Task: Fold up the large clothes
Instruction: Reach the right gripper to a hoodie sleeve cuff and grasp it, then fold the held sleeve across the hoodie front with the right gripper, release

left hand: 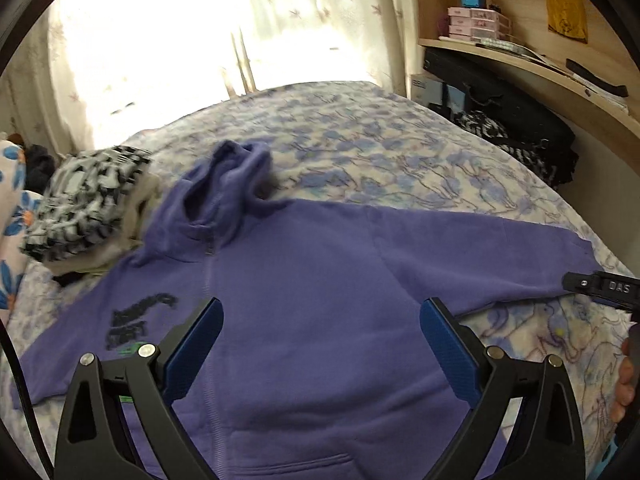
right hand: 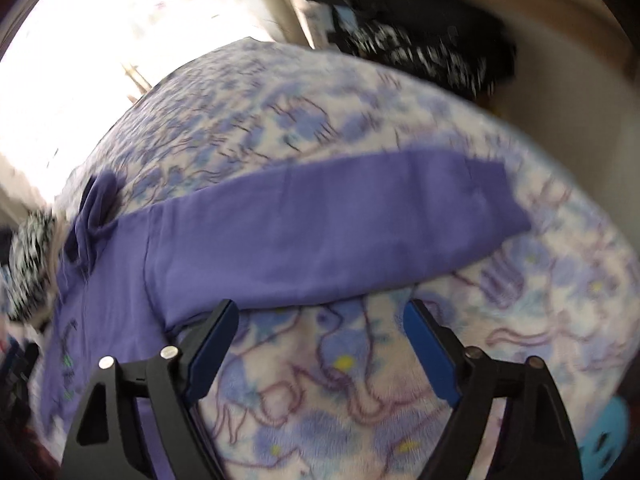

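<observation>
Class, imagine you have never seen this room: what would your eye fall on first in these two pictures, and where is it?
First, the purple hoodie spread flat across the floral bedspread, one sleeve stretched out sideways. Next, the open left gripper hovering over its chest, and the bright curtained window behind the bed.

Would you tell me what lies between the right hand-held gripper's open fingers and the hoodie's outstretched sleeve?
Only bare floral blanket shows between the right hand-held gripper and the purple sleeve, in the right wrist view.
</observation>
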